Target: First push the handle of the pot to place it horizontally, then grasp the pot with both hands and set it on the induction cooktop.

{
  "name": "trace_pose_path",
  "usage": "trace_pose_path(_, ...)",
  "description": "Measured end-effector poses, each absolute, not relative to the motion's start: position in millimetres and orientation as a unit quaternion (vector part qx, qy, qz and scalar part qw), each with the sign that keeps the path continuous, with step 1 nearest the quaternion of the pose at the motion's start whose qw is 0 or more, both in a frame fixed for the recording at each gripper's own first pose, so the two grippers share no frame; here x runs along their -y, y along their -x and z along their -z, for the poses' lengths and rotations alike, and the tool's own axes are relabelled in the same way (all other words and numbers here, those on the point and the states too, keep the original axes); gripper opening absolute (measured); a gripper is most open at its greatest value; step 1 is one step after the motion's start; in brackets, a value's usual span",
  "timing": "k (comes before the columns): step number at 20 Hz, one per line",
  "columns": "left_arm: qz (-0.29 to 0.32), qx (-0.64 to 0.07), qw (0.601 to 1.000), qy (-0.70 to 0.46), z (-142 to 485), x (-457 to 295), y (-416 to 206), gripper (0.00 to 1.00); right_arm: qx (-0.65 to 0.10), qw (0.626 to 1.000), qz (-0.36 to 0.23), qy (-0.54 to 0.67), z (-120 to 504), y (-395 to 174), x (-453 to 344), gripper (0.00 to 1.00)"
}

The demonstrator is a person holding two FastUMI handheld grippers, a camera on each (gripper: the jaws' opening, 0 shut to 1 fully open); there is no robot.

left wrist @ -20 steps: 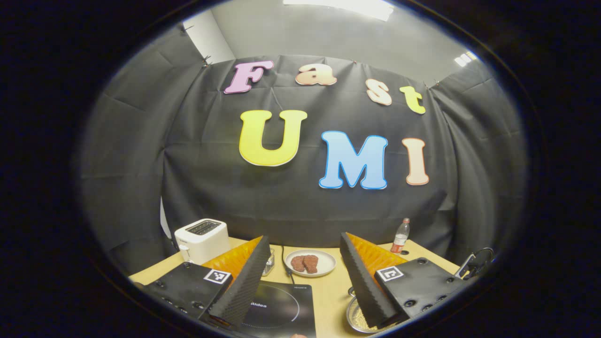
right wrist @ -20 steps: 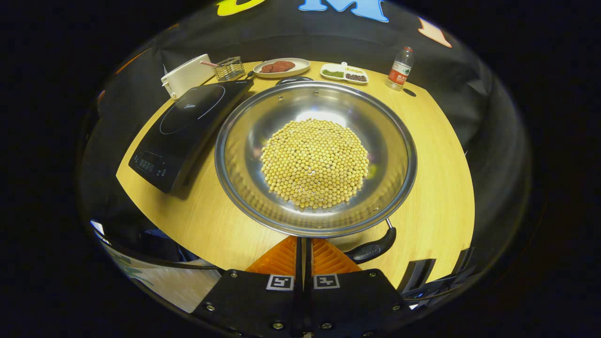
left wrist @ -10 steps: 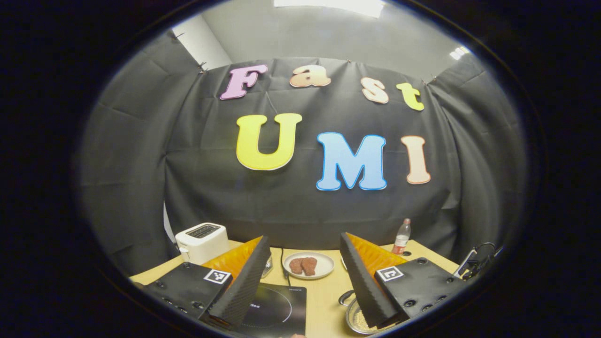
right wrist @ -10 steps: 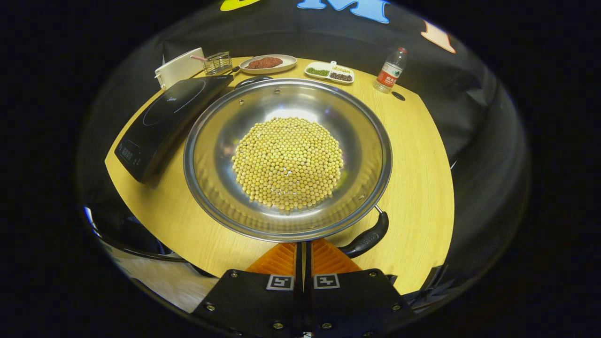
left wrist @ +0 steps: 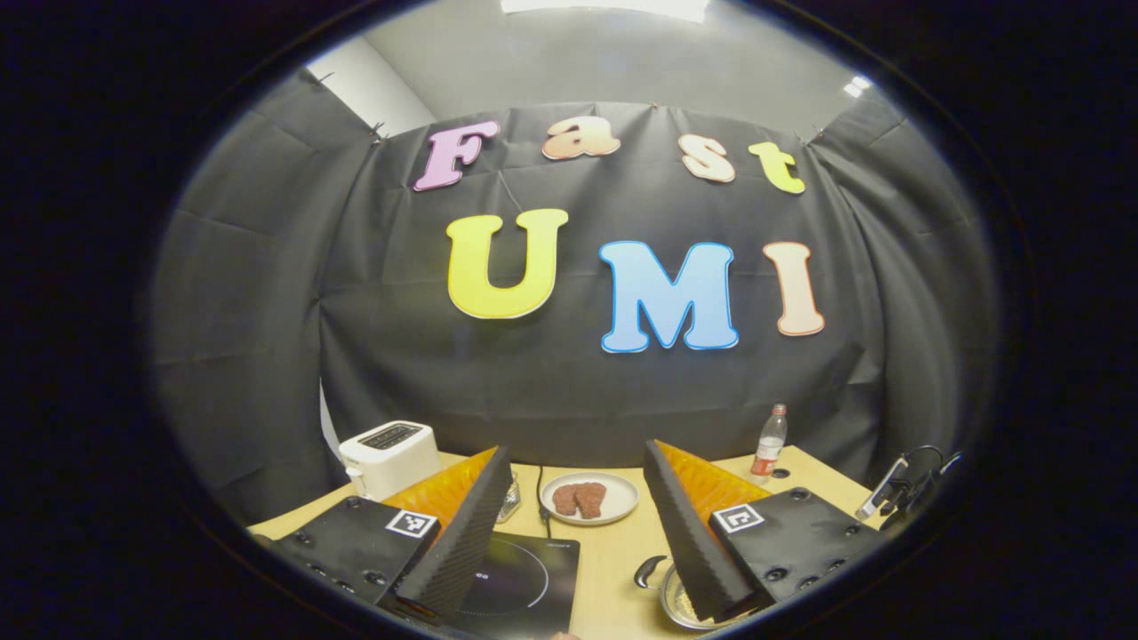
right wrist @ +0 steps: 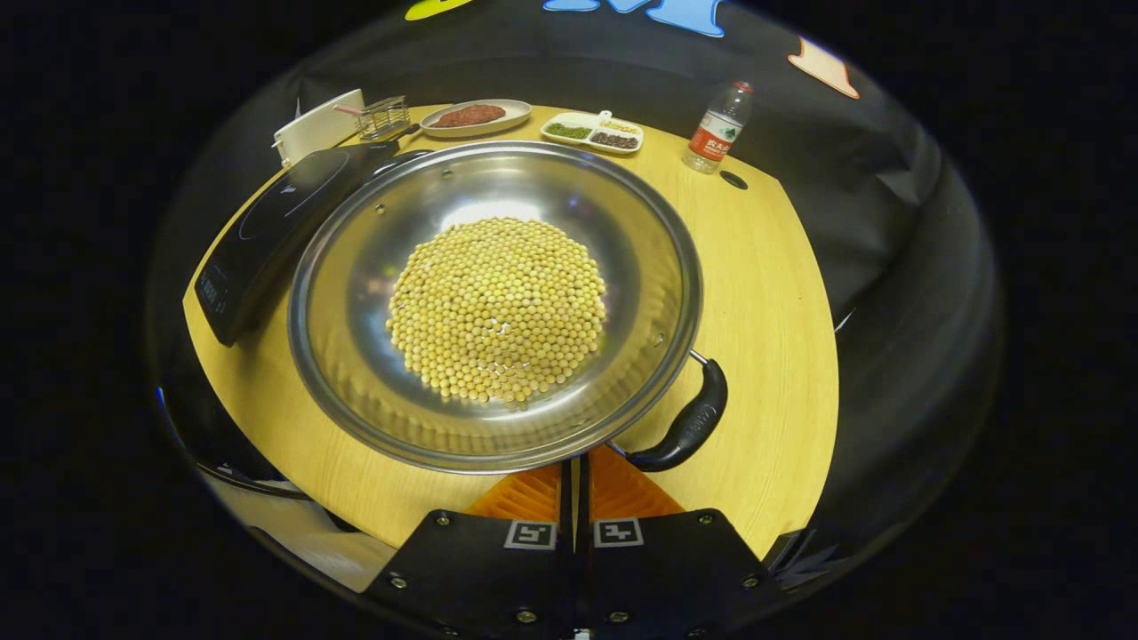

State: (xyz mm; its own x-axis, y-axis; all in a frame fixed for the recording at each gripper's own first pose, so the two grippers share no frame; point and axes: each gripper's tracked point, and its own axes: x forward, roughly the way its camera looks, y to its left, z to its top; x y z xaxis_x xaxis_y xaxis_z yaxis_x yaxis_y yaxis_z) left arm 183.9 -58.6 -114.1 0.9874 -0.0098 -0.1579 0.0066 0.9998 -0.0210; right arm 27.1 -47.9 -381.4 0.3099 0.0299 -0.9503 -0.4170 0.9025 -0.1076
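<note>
The right gripper (right wrist: 576, 476) is clenched, its orange fingers pressed together with nothing between them, right at the near rim of the pot (right wrist: 494, 302) and just beside the black handle (right wrist: 685, 431). The pot, with a heap of soybeans (right wrist: 498, 309), sits on the table (right wrist: 765, 293), its far left edge against the cooktop (right wrist: 267, 222). The left gripper (left wrist: 569, 533) is released, fingers spread wide, held up over the cooktop (left wrist: 520, 582) with the pot (left wrist: 676, 604) low to its right. Farther back stand a toaster (left wrist: 389, 456), a plate (left wrist: 589, 498) and a bottle (left wrist: 770, 443)
</note>
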Motion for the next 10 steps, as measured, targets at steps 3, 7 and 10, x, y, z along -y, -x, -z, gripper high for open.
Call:
trace_pose_path(3,-0.003,-0.085,0.996,0.005,116,64,-184,1.00,-0.564,0.798,-0.130,0.168,384,-44,59,0.01)
trace_pose_path(7,-0.013,-0.092,0.996,-0.002,121,68,-183,1.00,-0.556,0.809,-0.113,0.155,388,-65,65,0.01)
trace_pose_path(10,-0.021,-0.096,0.995,-0.008,124,68,-181,0.95,-0.551,0.818,-0.097,0.137,390,-79,71,0.01)
